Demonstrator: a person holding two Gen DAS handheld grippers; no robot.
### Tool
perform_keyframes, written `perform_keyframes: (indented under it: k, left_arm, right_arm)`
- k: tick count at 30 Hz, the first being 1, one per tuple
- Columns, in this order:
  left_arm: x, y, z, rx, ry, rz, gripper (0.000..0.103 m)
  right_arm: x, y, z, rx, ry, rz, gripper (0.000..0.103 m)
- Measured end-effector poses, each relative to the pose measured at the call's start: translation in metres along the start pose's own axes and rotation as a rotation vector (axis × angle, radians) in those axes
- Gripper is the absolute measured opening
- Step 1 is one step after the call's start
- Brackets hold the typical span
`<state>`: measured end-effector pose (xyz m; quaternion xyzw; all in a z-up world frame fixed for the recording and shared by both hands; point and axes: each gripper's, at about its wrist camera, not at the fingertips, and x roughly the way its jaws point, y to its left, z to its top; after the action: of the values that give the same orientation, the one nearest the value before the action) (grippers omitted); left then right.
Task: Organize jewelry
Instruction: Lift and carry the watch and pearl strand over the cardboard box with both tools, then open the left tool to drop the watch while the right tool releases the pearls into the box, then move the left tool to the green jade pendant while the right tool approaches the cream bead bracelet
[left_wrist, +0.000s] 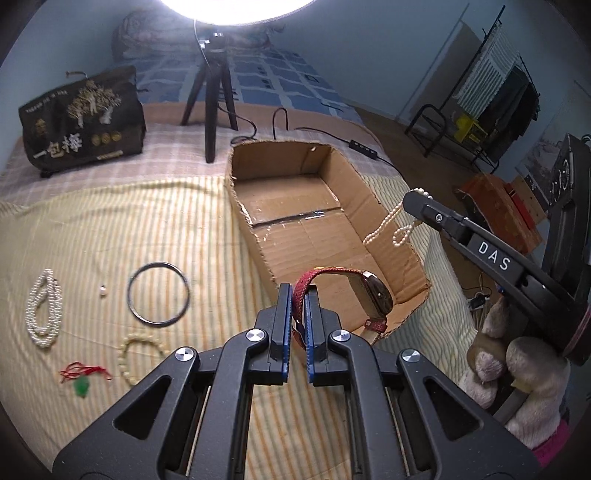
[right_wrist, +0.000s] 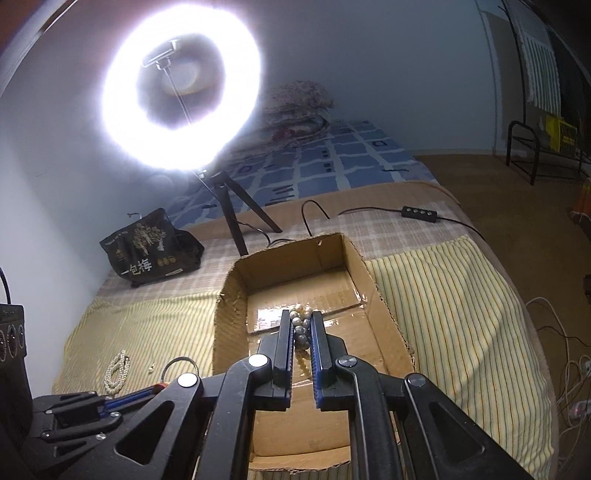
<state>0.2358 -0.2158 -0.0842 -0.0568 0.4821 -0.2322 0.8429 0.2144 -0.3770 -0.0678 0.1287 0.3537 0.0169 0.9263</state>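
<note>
My left gripper (left_wrist: 299, 291) is shut on the red strap of a wristwatch (left_wrist: 375, 299), which hangs over the near corner of an open cardboard box (left_wrist: 406, 266). My right gripper (right_wrist: 300, 317) is shut on a pearl necklace (right_wrist: 300, 325) and hovers above the box (right_wrist: 384, 314). In the left wrist view the right gripper (left_wrist: 415, 199) reaches in from the right, with pearl strands (left_wrist: 388, 221) dangling over the box's right wall. On the striped cloth lie a second pearl necklace (left_wrist: 42, 308), a dark bangle (left_wrist: 158, 293), a beaded bracelet (left_wrist: 136, 354), a green pendant on red cord (left_wrist: 82, 378) and a small white bead (left_wrist: 102, 290).
A ring light on a tripod (right_wrist: 181, 92) stands behind the box, its cable and switch (right_wrist: 419, 213) trailing across the bed. A black printed bag (left_wrist: 83, 118) sits at the back left. A plush toy (left_wrist: 517, 376) lies at the right edge.
</note>
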Motion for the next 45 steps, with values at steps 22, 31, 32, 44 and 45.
perform_keyframes:
  k: [22, 31, 32, 44, 45]
  left_arm:
    - [0.016, 0.0, 0.002, 0.017, 0.011, 0.015, 0.013]
    - [-0.017, 0.02, 0.003, 0.01, -0.04, 0.052, 0.013]
    - [-0.022, 0.023, 0.003, 0.009, -0.048, 0.057, 0.013]
    - [-0.085, 0.079, -0.002, 0.012, -0.125, 0.146, 0.02]
    - [-0.089, 0.085, -0.003, 0.011, -0.131, 0.154, 0.033]
  right_arm:
    - [0.007, -0.01, 0.0, 0.047, 0.02, -0.013, 0.029]
    - [-0.015, 0.006, 0.005, 0.017, 0.0, -0.019, 0.033]
    - [-0.018, 0.009, 0.005, 0.009, -0.002, -0.019, 0.036]
    - [-0.051, 0.054, -0.006, -0.102, -0.027, -0.012, 0.066]
    - [-0.052, 0.058, -0.008, -0.112, -0.027, -0.011, 0.07]
